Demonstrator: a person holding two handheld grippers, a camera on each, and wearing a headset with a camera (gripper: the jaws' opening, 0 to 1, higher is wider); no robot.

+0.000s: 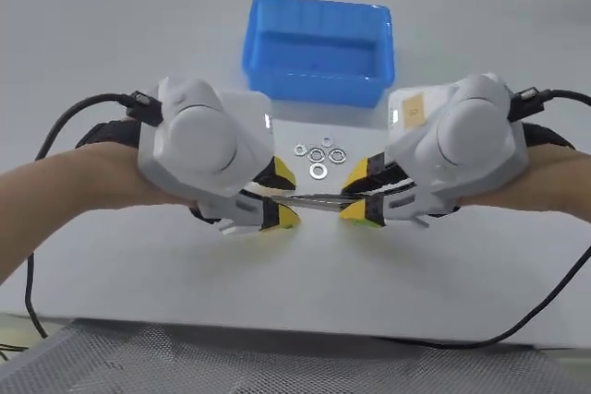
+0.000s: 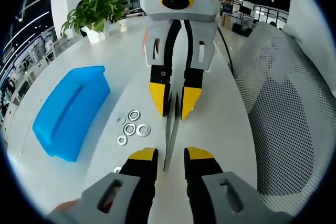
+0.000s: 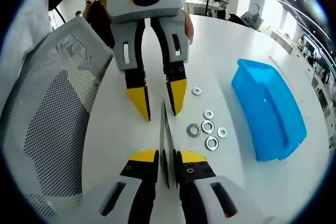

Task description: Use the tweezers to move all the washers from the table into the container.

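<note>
White table (image 1: 111, 16) is running out in front of you, with a blue container (image 1: 314, 82) sitting at its far side and a mesh chair (image 2: 283, 103) showing at the near edge. You are holding the two grippers tip to tip, close above the table, with the tweezers (image 1: 319, 197) lying level between them. Your right gripper (image 1: 355, 194) is clamping one end of the tweezers, its yellow-tipped jaws nearly closed on the metal. Your left gripper (image 1: 284, 196) is facing it with its jaws parted; the thin end of the tweezers is reaching into the gap between them, and in the left gripper view the metal is sitting free of both jaws. The washers (image 1: 319, 156) are lying loose on the table in a small cluster, between the grippers and the container and just beyond the tweezers, with one washer lying a little apart from the rest. A potted plant (image 2: 97, 9) is standing at the far end of the table in the left gripper view.
</note>
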